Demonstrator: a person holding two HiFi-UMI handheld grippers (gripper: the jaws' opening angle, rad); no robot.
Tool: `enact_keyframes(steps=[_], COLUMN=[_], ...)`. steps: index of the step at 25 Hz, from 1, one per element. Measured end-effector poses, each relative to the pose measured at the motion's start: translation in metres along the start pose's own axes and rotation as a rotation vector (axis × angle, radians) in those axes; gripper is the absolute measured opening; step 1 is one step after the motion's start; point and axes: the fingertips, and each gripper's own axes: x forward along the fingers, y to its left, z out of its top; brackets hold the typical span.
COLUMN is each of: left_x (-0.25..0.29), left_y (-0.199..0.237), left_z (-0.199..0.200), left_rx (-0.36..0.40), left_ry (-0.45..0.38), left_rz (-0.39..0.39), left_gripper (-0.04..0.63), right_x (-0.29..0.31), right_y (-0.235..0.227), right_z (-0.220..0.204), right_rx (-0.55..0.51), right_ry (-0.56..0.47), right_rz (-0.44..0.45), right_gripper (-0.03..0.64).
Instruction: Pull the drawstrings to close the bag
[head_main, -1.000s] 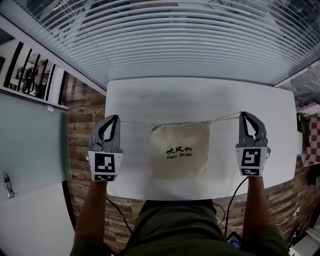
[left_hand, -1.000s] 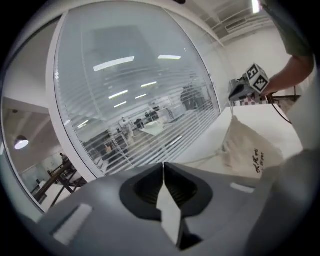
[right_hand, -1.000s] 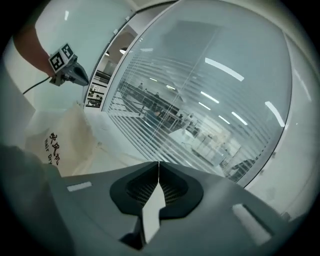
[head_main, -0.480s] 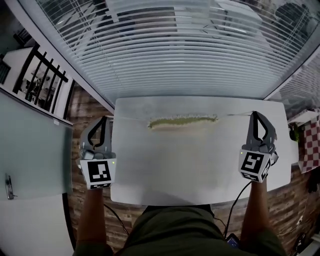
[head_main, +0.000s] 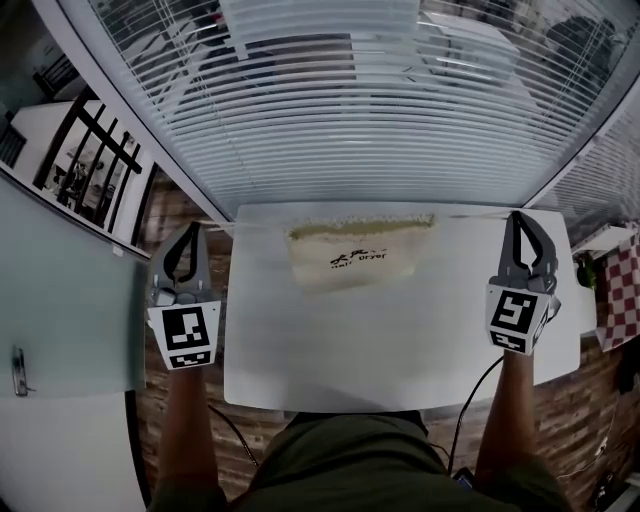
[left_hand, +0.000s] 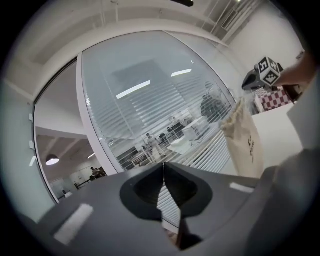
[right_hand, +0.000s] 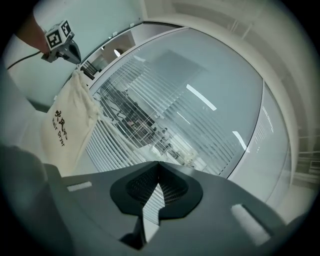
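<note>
Bag (head_main: 360, 255) hangs above white table (head_main: 400, 340) (blinds (head_main: 330, 110) behind), drawstrings (head_main: 470, 212) pinched by closed left gripper (head_main: 190, 229) and right gripper (head_main: 521, 216).

A dark grey plastic left gripper (head_main: 191, 232) and its matching right gripper (head_main: 518, 220) each have two curved jaws enclosing a teardrop-shaped hollow. Behind each gripper's jaws sits a white cube with black square markers (head_main: 188, 338). A thin black cable (head_main: 470, 398) trails from the right gripper's rear. Each jaw's broad outer face carries a small white rectangular patch (left_hand: 69, 231). The right gripper's inner pads (right_hand: 142, 186) have a fine grid texture. The person wears an olive-green garment (head_main: 340, 455).
</note>
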Motion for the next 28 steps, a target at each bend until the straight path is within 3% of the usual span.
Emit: enact_keyframes(steps=[28], left_x=[-0.015], left_y=[0.067], left_z=[-0.025], left_rx=[-0.199], left_ry=[-0.025], left_rz=[0.089], left_gripper=[0.009], right_x=[-0.011], right_y=[-0.047], right_z=[-0.004], right_rx=[0.125], right_ry=[-0.007], right_rz=[-0.047], right_gripper=[0.012])
